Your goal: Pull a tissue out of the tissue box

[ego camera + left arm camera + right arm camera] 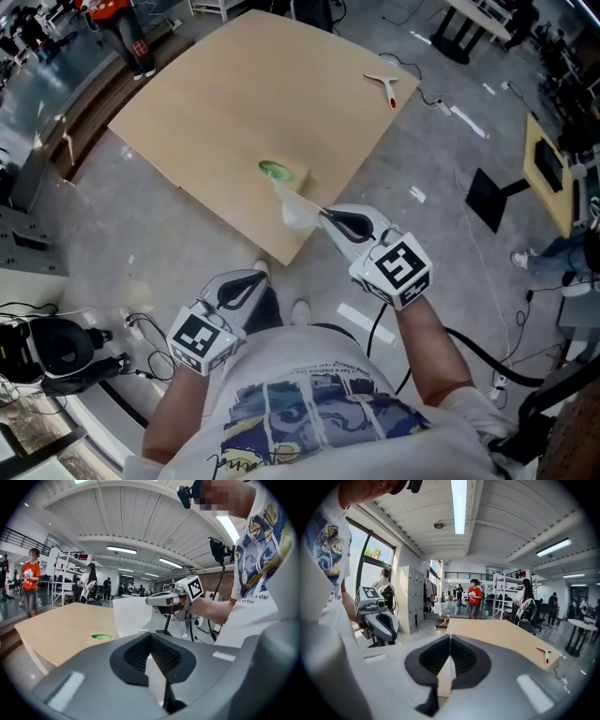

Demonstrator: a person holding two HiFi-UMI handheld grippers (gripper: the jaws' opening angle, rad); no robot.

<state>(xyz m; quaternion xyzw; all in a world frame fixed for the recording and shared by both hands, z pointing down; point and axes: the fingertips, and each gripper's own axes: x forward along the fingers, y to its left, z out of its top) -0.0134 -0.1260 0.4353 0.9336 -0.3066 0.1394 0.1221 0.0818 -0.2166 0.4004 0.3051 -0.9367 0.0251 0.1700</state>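
The tissue box point(284, 172), low with a green oval top, sits near the front corner of the beige table point(216, 103); its green top point(101, 637) also shows in the left gripper view. My right gripper point(323, 215) is shut on a white tissue point(296, 208) that stretches from its tips back to the box's near edge. That sheet point(132, 615) hangs from the right gripper point(149, 600), and a sliver of it point(446, 677) shows between the jaws. My left gripper point(260, 277) hangs off the table by my body, shut and holding nothing.
A red-and-white tool point(384, 84) lies at the table's far right corner. A black stand base point(492, 197) and cables are on the floor to the right. People point(474, 601) stand by shelves beyond the table.
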